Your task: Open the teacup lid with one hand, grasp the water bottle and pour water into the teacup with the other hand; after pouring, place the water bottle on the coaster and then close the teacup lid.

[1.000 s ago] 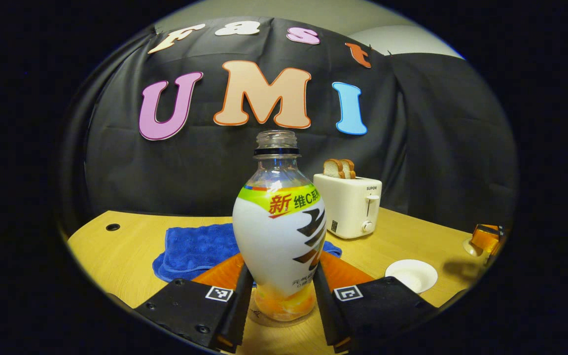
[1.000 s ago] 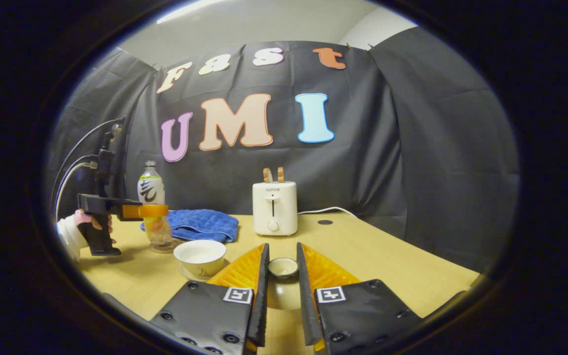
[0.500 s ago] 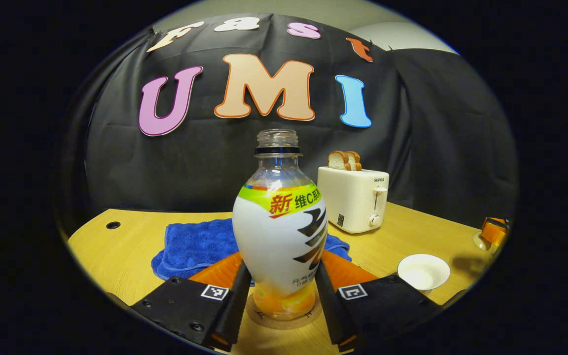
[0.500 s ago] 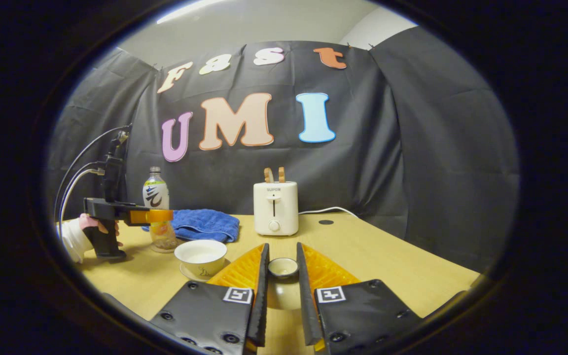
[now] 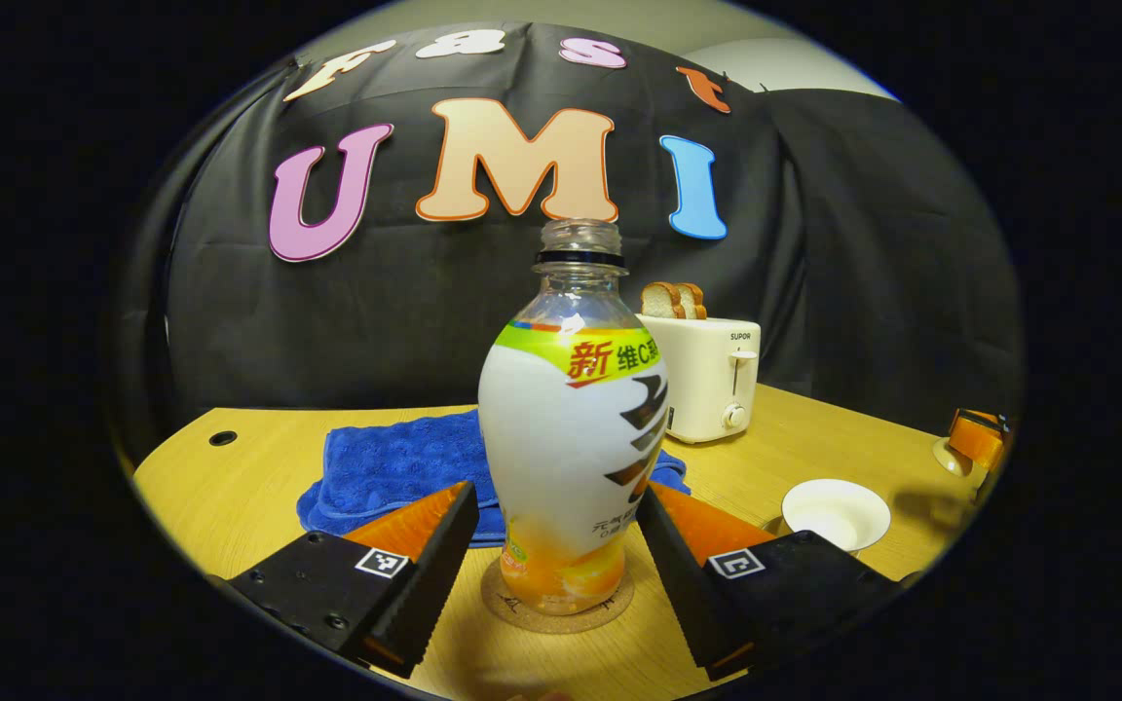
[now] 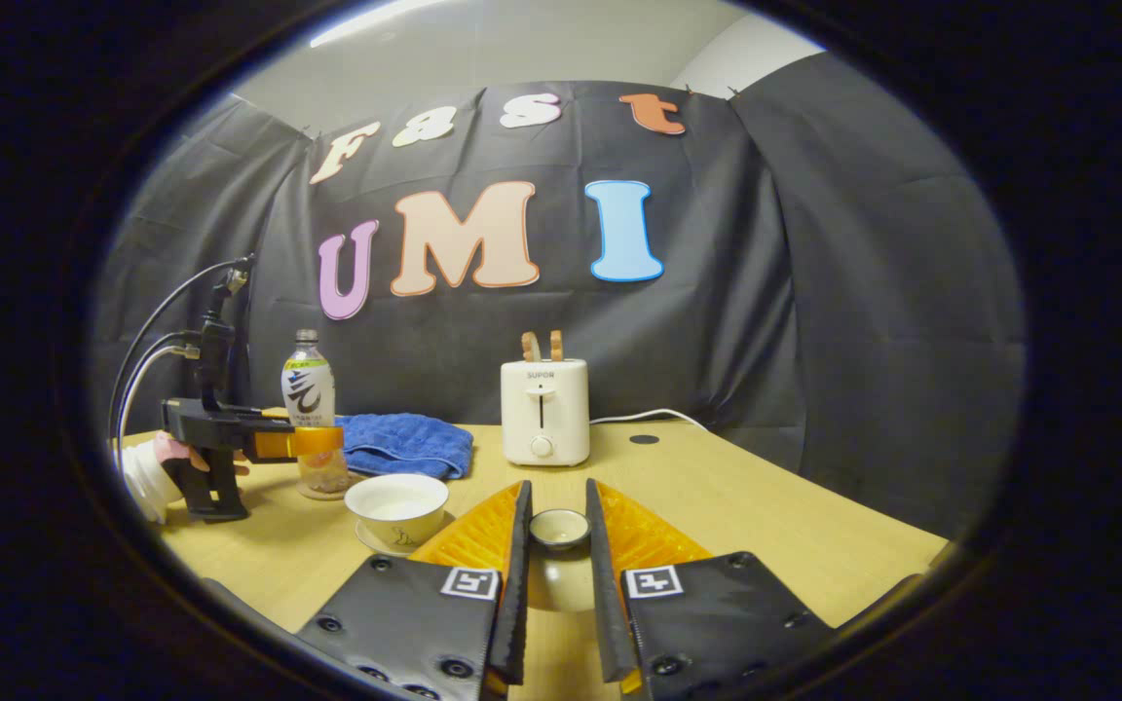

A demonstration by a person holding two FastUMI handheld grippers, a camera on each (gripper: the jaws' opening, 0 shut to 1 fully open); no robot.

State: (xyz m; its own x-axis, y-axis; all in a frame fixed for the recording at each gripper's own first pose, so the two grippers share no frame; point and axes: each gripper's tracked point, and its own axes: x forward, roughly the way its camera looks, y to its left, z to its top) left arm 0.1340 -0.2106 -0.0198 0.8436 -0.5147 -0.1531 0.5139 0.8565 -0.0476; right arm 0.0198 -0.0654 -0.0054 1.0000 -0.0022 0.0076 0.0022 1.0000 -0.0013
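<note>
Left hand-held gripper has just let go — its fingers, clamped on the bottle half a sec ago, now stand spread w/ a clear gap on each side. Between them the bottle stands upright on the round cork coaster, cap off, roughly centred on it. So the "bottle on coaster" step looks done; the left side mainly needs to back straight out w/o clipping the bottle.

Right hand-held gripper hasn't changed over the same stretch: fingers pressed close on the teacup lid, pinching it low over the tabletop, its small ring-shaped knob facing up.

A bit farther left in the right gripper view, the teacup sits open on its saucer, pale inside — can't tell the fill level from here. It is near the bottle and apart from the lid.

Further back: blue towel behind the bottle, then the toaster w/ two bread slices by the wall.

What's left, as I judge it — carry the lid over to the cup and set it down level on the rim.
</note>
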